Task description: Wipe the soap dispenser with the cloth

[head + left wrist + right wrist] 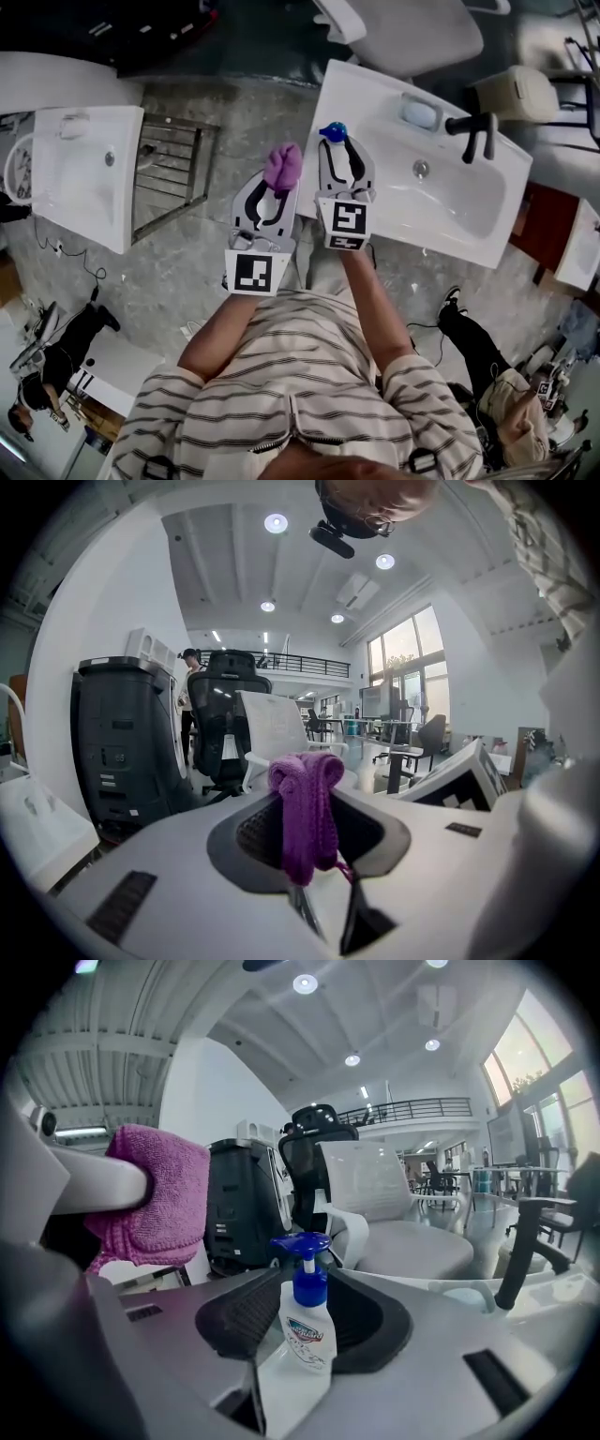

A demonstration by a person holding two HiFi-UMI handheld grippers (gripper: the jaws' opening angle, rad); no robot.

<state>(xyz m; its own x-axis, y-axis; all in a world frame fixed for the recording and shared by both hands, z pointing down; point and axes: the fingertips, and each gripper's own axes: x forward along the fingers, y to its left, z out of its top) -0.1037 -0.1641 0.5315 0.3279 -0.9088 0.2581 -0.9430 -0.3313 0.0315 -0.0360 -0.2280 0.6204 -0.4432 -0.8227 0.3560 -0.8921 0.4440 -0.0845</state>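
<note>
Pinching cloth [307,808] in left fingers [251,834], right fingers [234,1321] apart around soap dispenser [305,1337]

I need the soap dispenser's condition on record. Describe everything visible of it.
The soap dispenser is a pale plastic bottle with a blue pump head and a printed label. It stands upright between the open jaws of the right gripper, at the white sink's corner. Its base is hidden; no pad clearly presses it.

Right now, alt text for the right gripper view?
A white soap dispenser with a blue pump stands upright between the right gripper's open jaws. A purple cloth shows at upper left, with a white office chair behind.
</note>
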